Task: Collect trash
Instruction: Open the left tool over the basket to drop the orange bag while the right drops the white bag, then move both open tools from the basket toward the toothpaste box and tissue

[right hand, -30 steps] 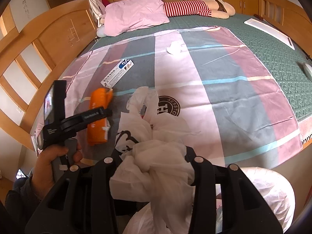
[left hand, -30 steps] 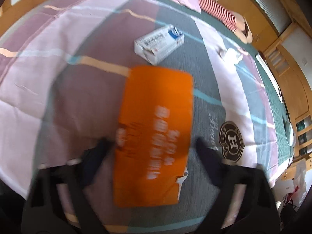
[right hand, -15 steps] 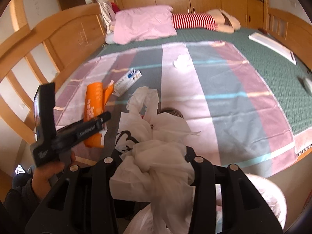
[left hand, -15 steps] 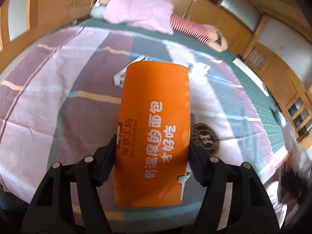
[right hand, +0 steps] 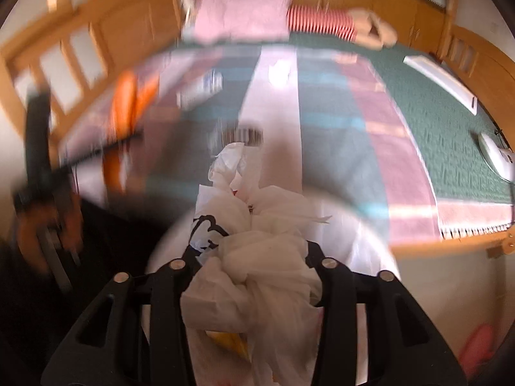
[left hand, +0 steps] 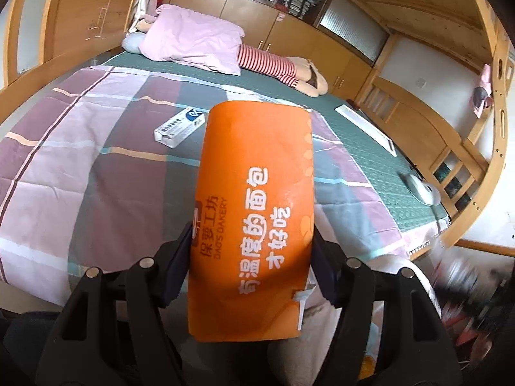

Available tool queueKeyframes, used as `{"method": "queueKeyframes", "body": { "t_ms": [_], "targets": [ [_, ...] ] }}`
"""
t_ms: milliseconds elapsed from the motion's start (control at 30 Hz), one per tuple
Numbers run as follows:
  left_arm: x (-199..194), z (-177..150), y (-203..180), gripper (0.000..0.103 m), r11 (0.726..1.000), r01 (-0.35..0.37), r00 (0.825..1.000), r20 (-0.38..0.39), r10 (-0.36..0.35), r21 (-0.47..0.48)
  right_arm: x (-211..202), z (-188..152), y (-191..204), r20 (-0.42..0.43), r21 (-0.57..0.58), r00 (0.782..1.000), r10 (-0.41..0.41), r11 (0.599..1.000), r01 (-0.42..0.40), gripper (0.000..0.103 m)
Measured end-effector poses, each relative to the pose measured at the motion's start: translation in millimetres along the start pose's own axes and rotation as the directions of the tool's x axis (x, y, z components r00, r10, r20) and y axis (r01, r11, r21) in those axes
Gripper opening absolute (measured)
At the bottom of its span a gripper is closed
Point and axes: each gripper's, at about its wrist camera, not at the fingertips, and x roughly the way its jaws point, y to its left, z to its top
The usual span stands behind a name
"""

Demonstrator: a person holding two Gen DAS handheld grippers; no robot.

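The big orange wrapper (left hand: 254,212) is filling the left gripper (left hand: 252,254) and blocking the way straight ahead. Left of the wrapper, past a small white box (left hand: 179,126), the bed (left hand: 80,148) is lying open.

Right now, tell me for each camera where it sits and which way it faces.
Left wrist: on the left gripper, facing up the bed toward the pillow; its fingers clamp an orange bread wrapper.
Right wrist: on the right gripper, blurred, same way; jaws opening around a white plastic bag; the left hand shows.
Shared: wrapper, white box, pillow, bed.
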Motion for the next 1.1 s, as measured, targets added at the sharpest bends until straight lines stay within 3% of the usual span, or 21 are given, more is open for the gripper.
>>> {"method": "queueKeyframes", "body": {
  "t_ms": [67,167,267,333,400,500,567,633,700,767,833,967,1100],
  "targets": [
    [-2,-3,-7,0.067,1.000,0.006,1.000,-0.005,-0.006,0.017,5,-15,3,-0.073,-0.053,0.997,-0.026,0.998,0.022,0.063],
    [-5,-7,-18,0.067,0.999,0.021,1.000,-0.012,-0.020,0.038,-8,-24,-1,-0.059,-0.055,0.998,-0.016,0.998,0.012,0.073],
    [-10,-12,-32,0.067,0.997,0.036,0.999,-0.016,-0.035,0.074,-41,-13,-20,0.061,0.043,0.997,0.043,0.998,-0.046,0.079],
    [-13,-16,-42,0.067,0.992,0.056,0.998,-0.022,-0.054,0.109,-65,-4,-36,0.163,0.124,0.984,0.066,0.989,-0.087,0.081],
    [-15,-25,-59,0.067,0.977,0.125,0.992,-0.057,-0.117,0.171,-86,2,-49,0.260,0.185,0.964,0.055,0.977,-0.105,0.082],
    [-14,-42,-88,0.068,0.933,0.257,0.964,-0.138,-0.228,0.253,-105,4,-61,0.363,0.242,0.932,0.014,0.964,-0.108,0.082],
    [-7,-61,-114,0.069,0.876,0.378,0.919,-0.236,-0.316,0.299,-110,5,-64,0.393,0.262,0.919,0.014,0.957,-0.126,0.082],
    [-2,-79,-137,0.074,0.820,0.453,0.881,-0.317,-0.351,0.350,-109,4,-67,0.394,0.273,0.919,0.020,0.952,-0.138,0.082],
    [0,-93,-154,0.087,0.787,0.456,0.880,-0.346,-0.326,0.416,-106,3,-69,0.388,0.279,0.921,0.019,0.950,-0.138,0.082],
    [-5,-97,-162,0.093,0.766,0.436,0.895,-0.316,-0.314,0.473,-104,1,-69,0.383,0.284,0.924,0.013,0.950,-0.131,0.082],
    [-9,-95,-161,0.098,0.774,0.406,0.912,-0.271,-0.309,0.486,-100,-1,-72,0.380,0.297,0.925,0.007,0.946,-0.129,0.082],
    [-3,-79,-137,0.098,0.847,0.359,0.931,-0.218,-0.294,0.393,-93,0,-77,0.373,0.323,0.927,0.025,0.934,-0.155,0.082],
    [3,-64,-115,0.098,0.902,0.302,0.950,-0.177,-0.258,0.307,-87,2,-77,0.370,0.327,0.929,0.029,0.932,-0.159,0.083]
  ]
}}
